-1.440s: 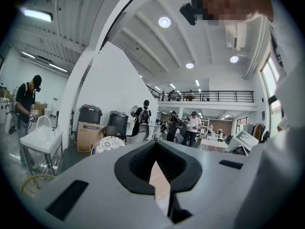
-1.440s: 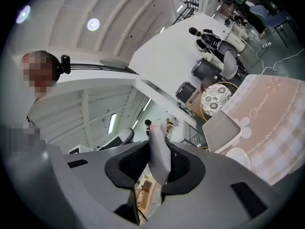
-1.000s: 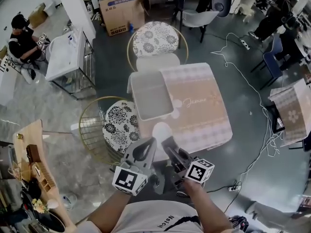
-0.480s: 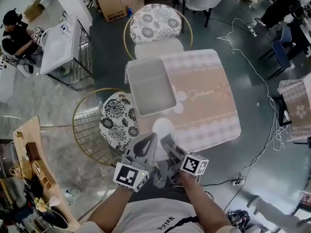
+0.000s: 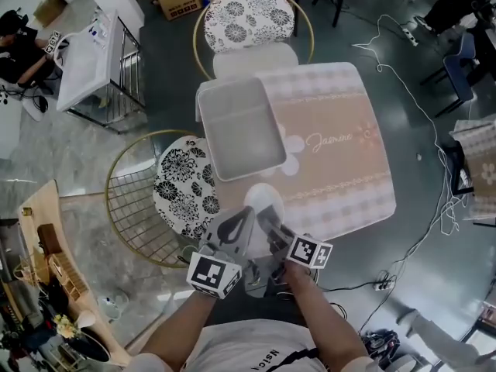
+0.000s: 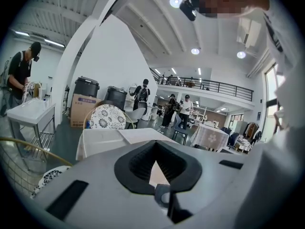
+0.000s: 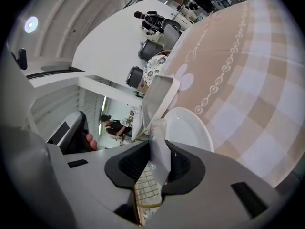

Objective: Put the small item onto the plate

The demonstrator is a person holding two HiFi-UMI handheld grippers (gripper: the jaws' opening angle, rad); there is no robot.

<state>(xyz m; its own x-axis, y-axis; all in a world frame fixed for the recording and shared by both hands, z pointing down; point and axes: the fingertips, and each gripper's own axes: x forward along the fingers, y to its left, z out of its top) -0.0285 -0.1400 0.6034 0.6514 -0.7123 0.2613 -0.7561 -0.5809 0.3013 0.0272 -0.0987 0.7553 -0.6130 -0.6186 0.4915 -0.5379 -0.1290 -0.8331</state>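
Note:
A white plate (image 5: 263,200) lies at the near edge of the beige-clothed table (image 5: 333,153). My right gripper (image 5: 263,217) hovers at the plate's near rim, shut on a small flat silvery packet (image 7: 157,132). In the right gripper view the packet sticks up between the pads of that gripper (image 7: 159,156), with the plate (image 7: 190,130) just beyond it. My left gripper (image 5: 240,219) hangs beside it on the left, off the table's near corner. In the left gripper view this gripper (image 6: 155,160) has its tips together and holds nothing.
A shallow grey tray (image 5: 240,138) sits on the table's left part, just beyond the plate. Two wire chairs with patterned seats stand at the far side (image 5: 249,10) and the left (image 5: 186,188). Cables lie on the floor at the right.
The view has shifted, so table and plate now sit lower and nearer in the head view. Both grippers have closed in slightly on the plate's near rim; the packet stays held.

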